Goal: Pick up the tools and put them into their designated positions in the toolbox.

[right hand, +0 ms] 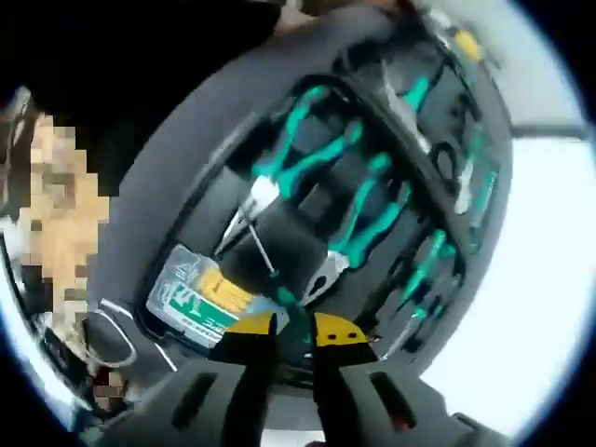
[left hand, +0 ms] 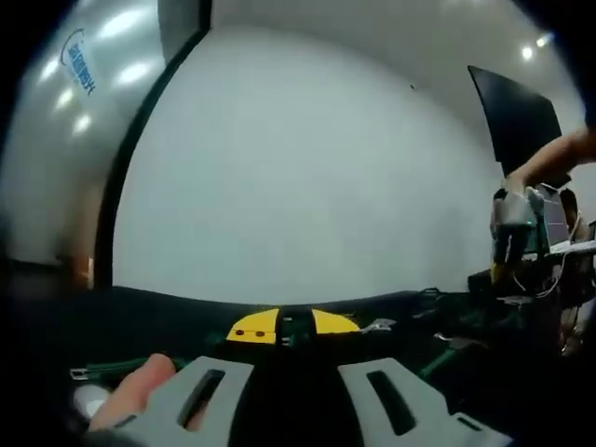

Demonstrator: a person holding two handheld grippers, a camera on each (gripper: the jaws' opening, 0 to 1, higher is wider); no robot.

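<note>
Below the right gripper (right hand: 293, 337), the toolbox (right hand: 186, 223) lies open, its dark tray running from 7 to 1 o'clock across the right gripper view. Teal-handled pliers (right hand: 317, 154) sit bedded near 12 o'clock, more teal tools (right hand: 424, 265) line the edge toward 4 o'clock, and a green-and-yellow tape measure (right hand: 197, 293) fills the corner at 8 o'clock. The right jaws are nearly pressed together, pinching a thin teal-handled screwdriver (right hand: 264, 250) whose shaft points up toward the tray's middle. My reading is that this tool is being seated; it should be lined up with its empty groove first, lowered flat, and let go only once it rests in the foam, keeping clear of the pliers beside it. Over in the left gripper view, the white counter (left hand: 307, 186) takes up most of the frame, with the dark toolbox edge (left hand: 186, 312) across 6 o'clock and the right gripper at 3 o'clock. The left gripper (left hand: 284, 331) has its jaws spread and holds nothing; a finger (left hand: 135, 391) rests by it at 7 o'clock.
</note>
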